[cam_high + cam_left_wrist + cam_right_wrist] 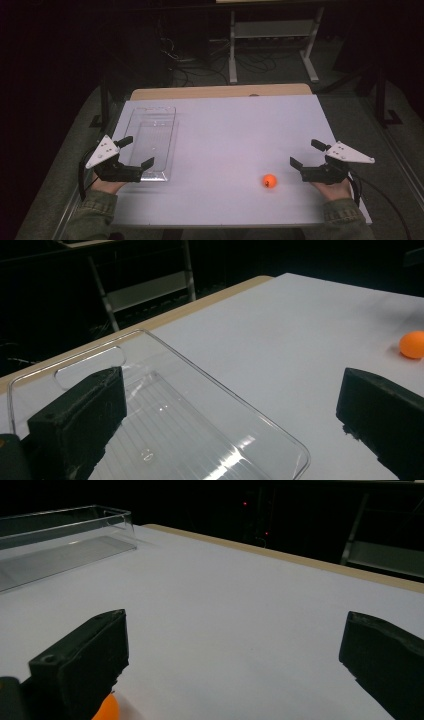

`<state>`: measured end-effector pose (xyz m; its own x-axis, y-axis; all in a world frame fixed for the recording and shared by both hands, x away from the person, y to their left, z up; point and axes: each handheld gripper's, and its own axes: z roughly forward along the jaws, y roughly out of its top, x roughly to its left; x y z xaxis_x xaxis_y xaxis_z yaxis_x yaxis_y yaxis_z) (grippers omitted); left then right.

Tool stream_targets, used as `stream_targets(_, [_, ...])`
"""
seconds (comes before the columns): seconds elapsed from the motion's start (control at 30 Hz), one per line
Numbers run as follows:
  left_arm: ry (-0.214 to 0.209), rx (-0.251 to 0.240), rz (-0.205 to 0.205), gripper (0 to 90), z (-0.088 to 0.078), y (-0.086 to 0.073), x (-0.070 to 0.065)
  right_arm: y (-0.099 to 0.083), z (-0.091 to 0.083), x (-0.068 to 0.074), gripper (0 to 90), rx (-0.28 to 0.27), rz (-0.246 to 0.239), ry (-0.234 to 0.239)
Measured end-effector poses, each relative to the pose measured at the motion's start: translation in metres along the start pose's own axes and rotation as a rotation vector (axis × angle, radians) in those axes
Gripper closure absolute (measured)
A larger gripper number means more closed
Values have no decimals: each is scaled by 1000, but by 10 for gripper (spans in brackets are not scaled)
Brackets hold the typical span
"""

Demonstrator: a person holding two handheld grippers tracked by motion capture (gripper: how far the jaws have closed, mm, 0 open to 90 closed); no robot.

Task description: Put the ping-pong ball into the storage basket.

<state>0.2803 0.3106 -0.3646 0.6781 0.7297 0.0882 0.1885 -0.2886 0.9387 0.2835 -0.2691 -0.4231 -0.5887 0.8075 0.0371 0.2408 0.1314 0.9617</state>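
While both pairs of jaws stand released, the right gripper (306,154) waits just right of the orange ball (270,181), lower centre of the high view. Light, smooth and prone to roll, it should be pinched across its middle. Open bench (240,125) separates it from the clear tray (152,142) beside the left gripper (136,152).

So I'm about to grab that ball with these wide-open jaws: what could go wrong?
The small round orange ball lies loose on the smooth white table; a nudge from the right tool may send it rolling. The left tool hangs over the clear plastic tray and could bump it.
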Motion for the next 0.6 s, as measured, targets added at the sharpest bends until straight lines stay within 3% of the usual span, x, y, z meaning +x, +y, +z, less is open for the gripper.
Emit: stream_targets(0.6, [-29, 49, 51, 0, 10, 19, -4, 0, 0, 0, 0, 3, 2, 3])
